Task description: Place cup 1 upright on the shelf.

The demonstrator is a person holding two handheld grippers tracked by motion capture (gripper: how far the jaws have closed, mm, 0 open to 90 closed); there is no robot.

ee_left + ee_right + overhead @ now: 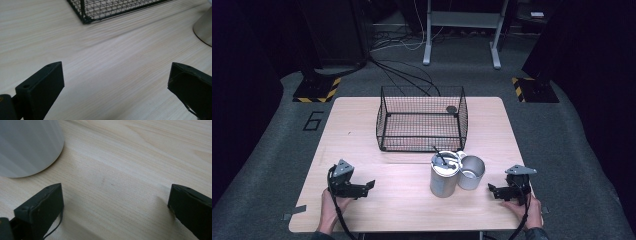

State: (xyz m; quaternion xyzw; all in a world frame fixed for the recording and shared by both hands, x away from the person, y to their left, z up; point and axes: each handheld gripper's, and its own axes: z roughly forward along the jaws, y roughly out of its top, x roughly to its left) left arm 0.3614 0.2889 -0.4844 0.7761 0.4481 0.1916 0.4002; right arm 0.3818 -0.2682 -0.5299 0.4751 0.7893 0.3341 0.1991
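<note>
Two round silver metal cups stand touching near the middle of the front half of the pale wooden table (362,210): the taller cup (444,175), with a dark stick inside, and the shorter cup (471,172) at its right. Behind them sits a black wire basket (422,120). The left gripper (370,185) rests near the front left corner, the right gripper (491,189) near the front right; both have their jaws spread wide, holding nothing.

Silver cups (444,176), black wire basket (422,120)
</note>
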